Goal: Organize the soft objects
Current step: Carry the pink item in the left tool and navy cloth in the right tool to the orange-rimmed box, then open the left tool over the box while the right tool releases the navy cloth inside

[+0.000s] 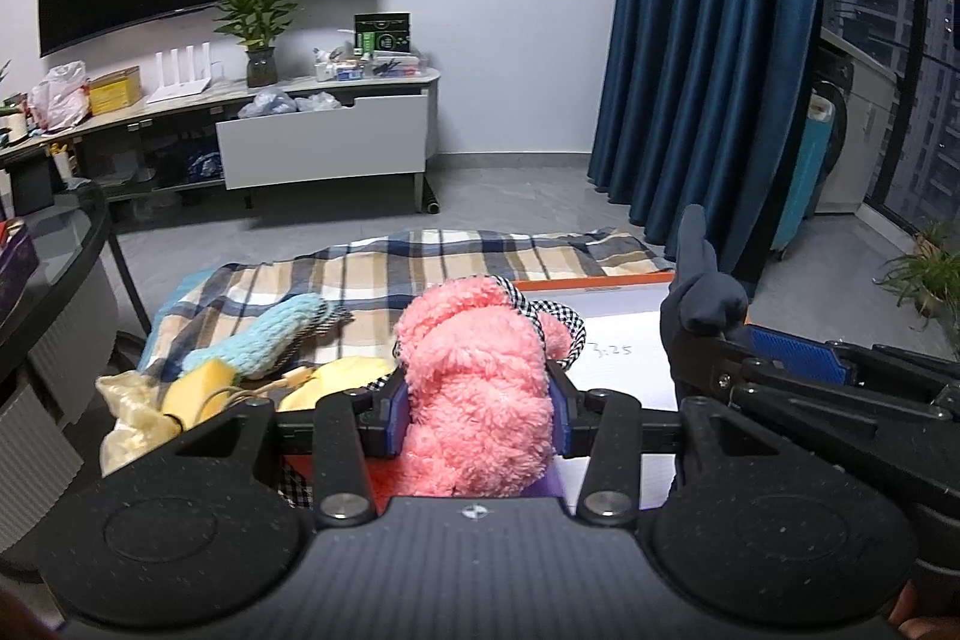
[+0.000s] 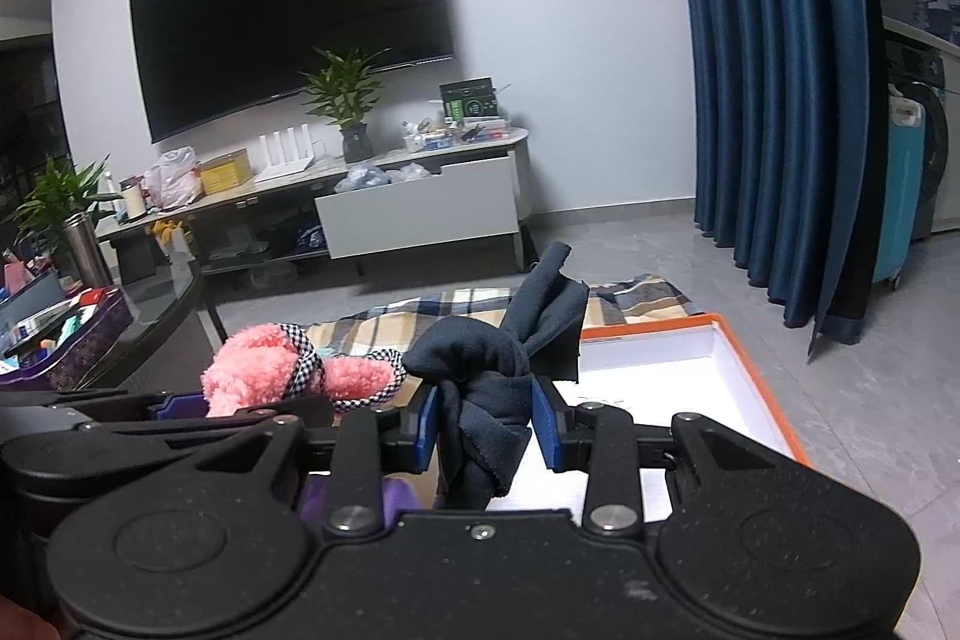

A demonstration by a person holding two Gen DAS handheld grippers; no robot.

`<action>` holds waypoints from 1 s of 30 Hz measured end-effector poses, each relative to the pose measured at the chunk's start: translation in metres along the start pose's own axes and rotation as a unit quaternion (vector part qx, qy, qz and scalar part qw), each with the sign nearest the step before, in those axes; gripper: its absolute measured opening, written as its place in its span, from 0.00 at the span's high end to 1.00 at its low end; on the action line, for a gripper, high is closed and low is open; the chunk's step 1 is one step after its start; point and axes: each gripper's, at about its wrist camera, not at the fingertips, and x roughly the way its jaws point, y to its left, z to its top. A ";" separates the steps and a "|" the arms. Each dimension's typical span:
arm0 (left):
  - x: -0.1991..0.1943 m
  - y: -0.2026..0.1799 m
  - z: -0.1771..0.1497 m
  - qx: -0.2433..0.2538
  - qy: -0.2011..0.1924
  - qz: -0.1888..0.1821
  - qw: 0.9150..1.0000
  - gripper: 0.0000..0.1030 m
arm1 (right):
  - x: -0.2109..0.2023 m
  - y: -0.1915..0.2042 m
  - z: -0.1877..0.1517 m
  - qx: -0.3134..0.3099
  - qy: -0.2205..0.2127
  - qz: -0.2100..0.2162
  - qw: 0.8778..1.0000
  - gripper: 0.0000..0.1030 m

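Note:
My left gripper (image 1: 480,418) is shut on a fluffy pink plush (image 1: 480,388) with a black-and-white checked trim, held above the near edge of a white box with an orange rim (image 1: 600,285). Just to the right, my right gripper (image 2: 485,424) is shut on a knotted dark navy cloth (image 2: 489,388), also over the orange-rimmed white box (image 2: 708,370). That navy cloth (image 1: 699,298) shows at the right in the left wrist view, and the pink plush (image 2: 264,364) at the left in the right wrist view. A light blue plush (image 1: 264,340) and yellow soft items (image 1: 198,388) lie on the plaid blanket (image 1: 420,262).
A dark glass table (image 1: 54,256) stands at the left with a purple box on it. Behind are a TV cabinet (image 1: 324,142) with an open drawer, a wall TV, blue curtains (image 1: 708,40) and a teal suitcase (image 2: 900,196). Grey tile floor lies around the blanket.

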 end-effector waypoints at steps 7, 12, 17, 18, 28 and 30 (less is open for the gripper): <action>0.012 -0.019 0.000 0.018 0.008 -0.011 1.000 0.57 | 0.004 -0.024 0.000 0.011 0.002 -0.015 1.000 0.60; 0.024 -0.032 0.000 0.031 0.017 -0.022 0.999 0.57 | 0.011 -0.043 -0.001 0.024 0.008 -0.024 0.999 0.60; 0.036 -0.044 0.000 0.037 0.033 -0.034 0.998 0.57 | 0.018 -0.063 0.000 0.030 0.017 -0.030 0.999 0.60; 0.038 -0.046 0.001 0.038 0.036 -0.036 0.998 0.57 | 0.020 -0.066 0.000 0.029 0.019 -0.030 0.999 0.60; 0.061 -0.064 0.003 0.063 0.065 -0.045 0.995 0.57 | 0.044 -0.096 0.006 0.022 0.048 -0.026 0.998 0.60; 0.065 -0.068 0.002 0.068 0.071 -0.046 0.994 0.57 | 0.052 -0.098 0.008 0.018 0.052 -0.025 0.998 0.60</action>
